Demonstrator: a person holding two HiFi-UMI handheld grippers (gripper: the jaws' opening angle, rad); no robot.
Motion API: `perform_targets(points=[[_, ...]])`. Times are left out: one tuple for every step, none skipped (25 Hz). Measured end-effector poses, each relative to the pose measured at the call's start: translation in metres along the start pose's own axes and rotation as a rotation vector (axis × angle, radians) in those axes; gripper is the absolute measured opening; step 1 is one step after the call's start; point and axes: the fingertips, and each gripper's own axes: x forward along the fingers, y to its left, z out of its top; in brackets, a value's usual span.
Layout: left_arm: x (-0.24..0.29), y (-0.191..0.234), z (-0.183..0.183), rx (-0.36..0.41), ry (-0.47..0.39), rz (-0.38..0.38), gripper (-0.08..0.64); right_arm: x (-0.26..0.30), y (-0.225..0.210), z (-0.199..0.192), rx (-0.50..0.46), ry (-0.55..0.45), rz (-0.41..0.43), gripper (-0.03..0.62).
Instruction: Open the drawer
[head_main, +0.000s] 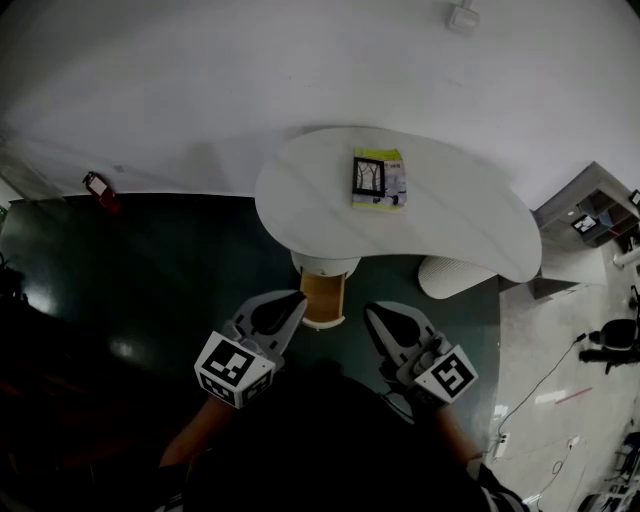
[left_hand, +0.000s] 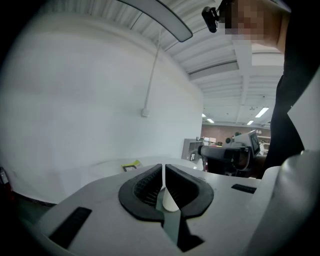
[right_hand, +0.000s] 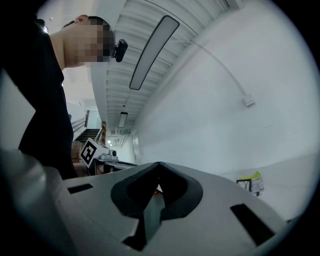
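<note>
A tan wooden drawer (head_main: 322, 296) juts out from under the near edge of the white table (head_main: 450, 225); its open top faces me. My left gripper (head_main: 297, 300) hovers just left of the drawer, shut and holding nothing. My right gripper (head_main: 371, 313) hovers just right of it, also shut and empty. Neither touches the drawer. In the left gripper view the left gripper (left_hand: 164, 165) has its dark pads meeting, with the table top and wall beyond. In the right gripper view the right gripper (right_hand: 158, 164) shows its pads together against the wall.
A yellow-edged booklet (head_main: 378, 179) lies on the table. A white ribbed stool (head_main: 455, 277) stands under the table's right side. A dark green mat (head_main: 150, 270) covers the floor at left, with a red object (head_main: 97, 187) at its far edge. A grey shelf unit (head_main: 595, 212) stands at right.
</note>
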Motion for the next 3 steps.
perform_targets(points=[[0.0012, -0.0019, 0.0004, 0.001, -0.002, 0.002, 0.029, -0.0028, -0.0003, 0.0005, -0.003, 0.0, 0.002, 0.015], [0.0022, -0.0039, 0.0007, 0.0, -0.005, 0.005, 0.029, -0.0056, -0.0003, 0.0011, -0.006, 0.0, 0.005, 0.015], [0.0031, -0.0059, 0.0011, -0.001, -0.008, 0.008, 0.029, -0.0083, -0.0003, 0.0017, -0.008, 0.0, 0.008, 0.015]])
